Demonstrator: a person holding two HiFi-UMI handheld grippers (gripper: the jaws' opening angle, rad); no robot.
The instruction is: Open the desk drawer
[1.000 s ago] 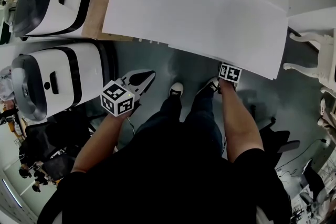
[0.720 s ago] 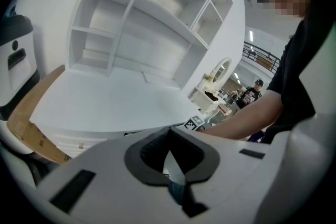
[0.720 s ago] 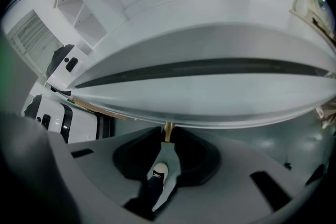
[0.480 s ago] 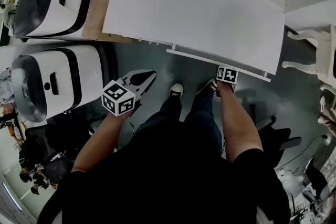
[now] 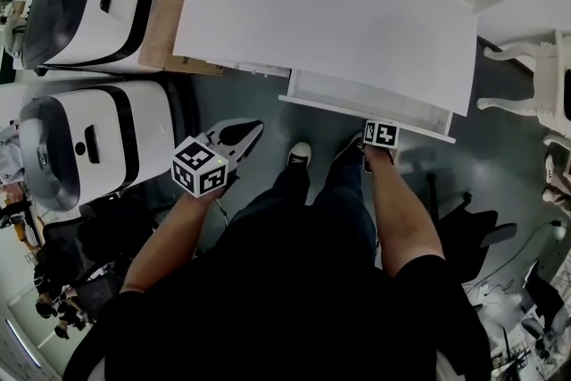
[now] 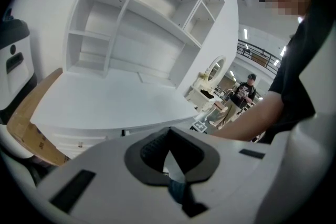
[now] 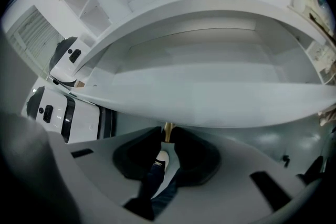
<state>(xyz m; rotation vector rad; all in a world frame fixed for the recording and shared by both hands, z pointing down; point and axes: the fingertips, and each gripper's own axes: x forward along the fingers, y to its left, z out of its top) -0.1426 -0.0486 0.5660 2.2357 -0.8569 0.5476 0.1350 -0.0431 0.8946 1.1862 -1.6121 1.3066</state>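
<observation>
Quick rundown of our getup: we've got a black t-shirt (image 5: 294, 299) with short sleeves (image 5: 426, 272), dark trousers (image 5: 314, 196) that read bluish up close, and sneakers (image 5: 301, 153) that are white at the toe with black trim. The left gripper (image 5: 255, 128) is a pale grey-white tapered shell with black ribbed pads (image 6: 149, 148) and dark rectangular slots (image 6: 73, 191) set into the casing. It carries a white cube (image 5: 200, 167) with black square markers. The right gripper (image 7: 168, 131) has the same shell, and its marker cube (image 5: 382, 135) looks the same too.
</observation>
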